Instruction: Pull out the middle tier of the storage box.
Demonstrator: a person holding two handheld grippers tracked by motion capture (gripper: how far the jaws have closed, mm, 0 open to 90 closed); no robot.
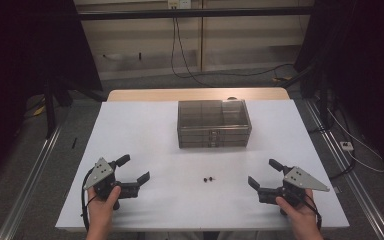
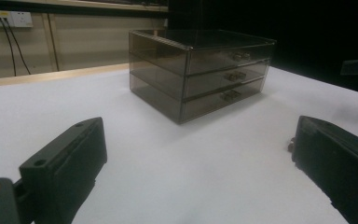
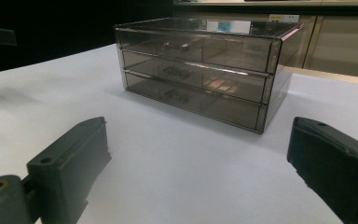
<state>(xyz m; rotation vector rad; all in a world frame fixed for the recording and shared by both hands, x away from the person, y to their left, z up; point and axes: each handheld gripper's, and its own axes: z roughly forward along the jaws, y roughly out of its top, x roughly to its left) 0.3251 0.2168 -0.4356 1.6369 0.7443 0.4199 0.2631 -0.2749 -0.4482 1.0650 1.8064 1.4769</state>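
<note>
Item: small dark object (image 1: 209, 178), on the white table (image 1: 145, 130) near the front edge, between left gripper (image 1: 136, 171) and right gripper (image 1: 263, 174); right slightly nearer. Both jaws spread wide, empty. Long axis left-right. Three-drawer box (image 1: 214, 123) lies well behind. High view shows the object whole; left gripper view catches only a sliver beside its jaw

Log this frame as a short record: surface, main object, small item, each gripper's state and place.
surface: white table
main object: smoky clear three-drawer box, far centre, drawers shut
small item: dark bit near the front edge, between the grippers; too small to identify
left gripper: open, front left, holding nothing
right gripper: open, front right, holding nothing
</note>
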